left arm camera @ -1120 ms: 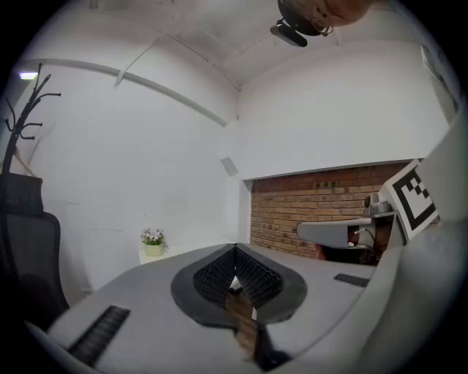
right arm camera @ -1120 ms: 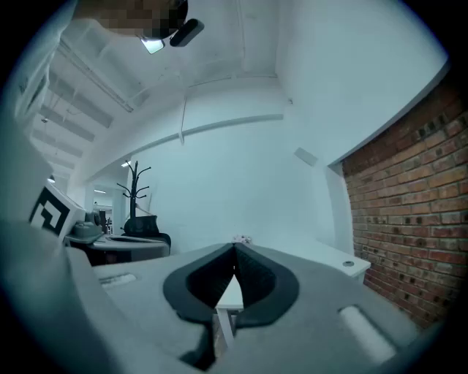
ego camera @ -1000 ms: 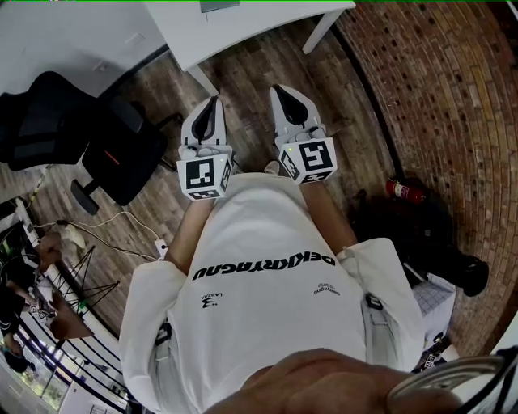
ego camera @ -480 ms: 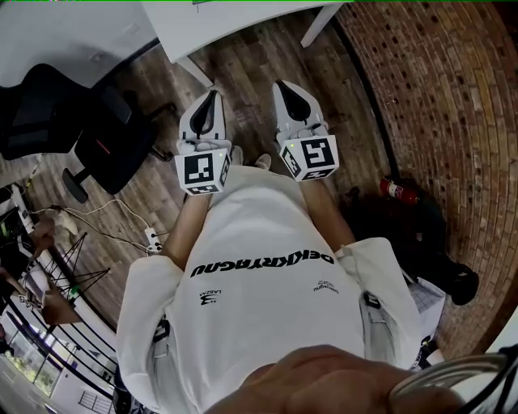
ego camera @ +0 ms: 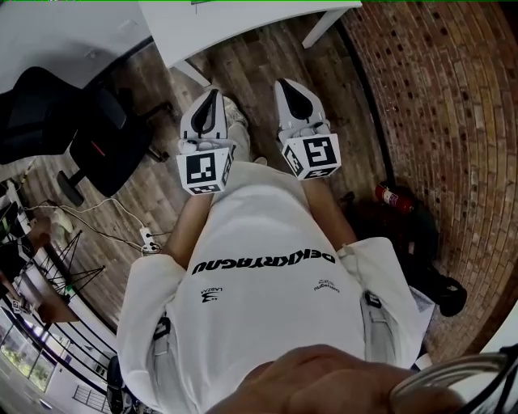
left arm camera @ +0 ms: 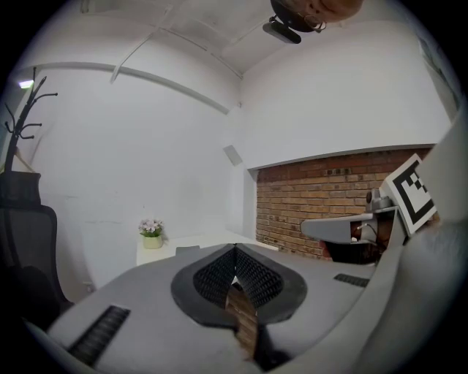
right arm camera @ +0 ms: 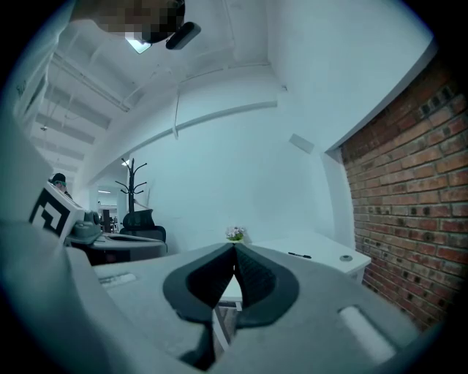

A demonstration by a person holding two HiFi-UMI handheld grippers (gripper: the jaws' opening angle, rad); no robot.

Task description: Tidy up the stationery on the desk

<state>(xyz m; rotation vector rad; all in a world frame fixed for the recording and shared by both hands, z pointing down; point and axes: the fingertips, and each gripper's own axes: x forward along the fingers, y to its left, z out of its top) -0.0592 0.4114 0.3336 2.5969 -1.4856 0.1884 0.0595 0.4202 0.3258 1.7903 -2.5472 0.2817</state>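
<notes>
Wooden floor (ego camera: 251, 61) lies under both tongs, and the white desk (ego camera: 243, 20) stands ahead of their tips, not yet reached.

As I judge the risks:
- **Left side:** a black office chair (ego camera: 97, 137) sits off the outer side of the left tongs (ego camera: 212, 97), so a wide swing on the way in could clip it.
- **Far end of the desk:** a small flower pot (left arm camera: 151, 235) stands ahead and a little left of the left tongs, and a careless sweep could tip it.
- **Straight ahead:** the desk's near edge could be struck if the tongs come in low and level.
- **The stationery:** what looks like a dark pen (right arm camera: 300, 256) and a small round item (right arm camera: 345, 258) lie on the desk top, ahead and to the right of the right tongs (ego camera: 285, 85). Both are slight things, and closed tips could roll or push them off the edge.
- **Right side:** beyond the right tongs runs a brick wall (ego camera: 453, 121), with a red fire extinguisher (ego camera: 390, 196) on the floor beside it.

The left tongs have their jaws pressed together at the tips, with nothing between them and touching nothing. The right tongs are the same, closed tight and empty.
</notes>
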